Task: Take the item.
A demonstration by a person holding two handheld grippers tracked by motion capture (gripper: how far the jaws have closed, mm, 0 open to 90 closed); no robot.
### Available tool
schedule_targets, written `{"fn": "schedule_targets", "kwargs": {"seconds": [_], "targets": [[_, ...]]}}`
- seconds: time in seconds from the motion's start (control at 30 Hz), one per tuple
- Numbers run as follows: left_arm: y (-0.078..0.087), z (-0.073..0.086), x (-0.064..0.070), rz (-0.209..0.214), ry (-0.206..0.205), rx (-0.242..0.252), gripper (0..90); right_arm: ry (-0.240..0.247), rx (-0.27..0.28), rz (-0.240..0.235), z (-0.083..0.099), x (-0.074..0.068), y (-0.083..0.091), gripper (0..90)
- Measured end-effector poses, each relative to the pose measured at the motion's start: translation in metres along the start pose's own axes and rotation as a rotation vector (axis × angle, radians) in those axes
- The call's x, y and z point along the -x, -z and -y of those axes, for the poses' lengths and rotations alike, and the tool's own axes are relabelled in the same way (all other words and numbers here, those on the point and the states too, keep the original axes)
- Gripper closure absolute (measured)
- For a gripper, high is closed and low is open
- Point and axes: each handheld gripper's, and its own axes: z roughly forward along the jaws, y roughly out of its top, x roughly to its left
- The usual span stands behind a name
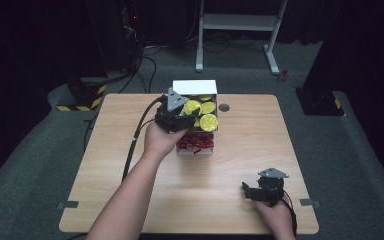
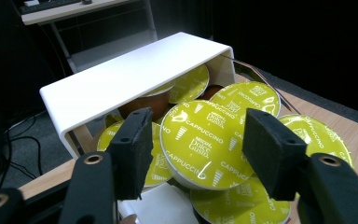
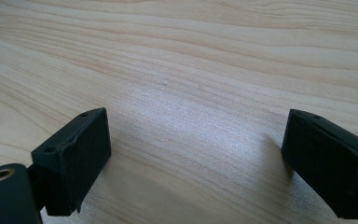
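Capsules with yellow foil lids fill a white box [image 1: 195, 87] near the middle of the table's far edge. The box's long axis runs from the far edge toward the near one, red print at its near end. The left gripper [image 1: 176, 111] hovers over it, jaws apart on either side of one capsule [image 2: 207, 142], which sits tilted with its round lid facing up toward the gripper; contact cannot be told. The right gripper [image 1: 260, 191] rests near the table's [image 1: 240, 150] near right corner, jaws spread wide over bare wood.
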Motion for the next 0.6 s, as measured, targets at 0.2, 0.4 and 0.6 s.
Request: {"fn": "schedule_targets", "kwargs": {"seconds": [0.2, 0.4, 0.6], "targets": [[0.0, 0.001, 0.009, -0.014, -0.037, -0.001, 30.3, 0.0, 0.0, 0.0, 0.0, 0.0, 0.0, 8.0], [-0.009, 0.004, 0.011, -0.047, -0.061, -0.037, 27.6, 0.008, 0.003, -0.001, 0.0, 0.0, 0.0, 8.1], [-0.009, 0.008, 0.011, -0.042, -0.073, -0.025, 37.1, 0.005, 0.001, -0.001, 0.0, 0.0, 0.0, 8.1]]}}
